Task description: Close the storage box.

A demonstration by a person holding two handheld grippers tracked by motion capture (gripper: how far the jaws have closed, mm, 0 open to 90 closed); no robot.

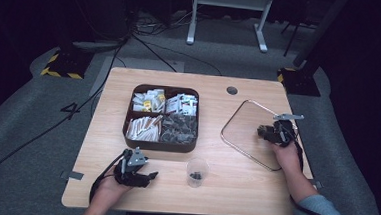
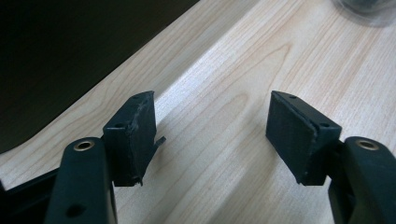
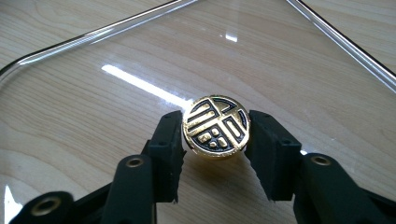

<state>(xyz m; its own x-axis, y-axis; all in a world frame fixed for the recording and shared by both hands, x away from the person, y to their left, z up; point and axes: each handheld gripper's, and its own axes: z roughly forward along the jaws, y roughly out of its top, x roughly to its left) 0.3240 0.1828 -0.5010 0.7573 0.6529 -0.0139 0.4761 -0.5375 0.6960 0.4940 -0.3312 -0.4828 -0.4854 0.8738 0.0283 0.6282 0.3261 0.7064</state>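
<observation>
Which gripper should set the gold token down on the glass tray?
Right. The right gripper already pinches the gold token directly over the glass tray. The left gripper is open with nothing in it, near the table's front edge, beside the plastic cup.

Round token (image 3: 215, 127): gold with black recessed geometric pattern. Gripper jaws black; table (image 1: 254, 186) light wood grain; tray (image 1: 234, 140) clear glass with a metallic rim. Divided box (image 1: 160, 144) dark brown, holding white, tan and grey packets; floor (image 1: 22, 127) grey carpet.
</observation>
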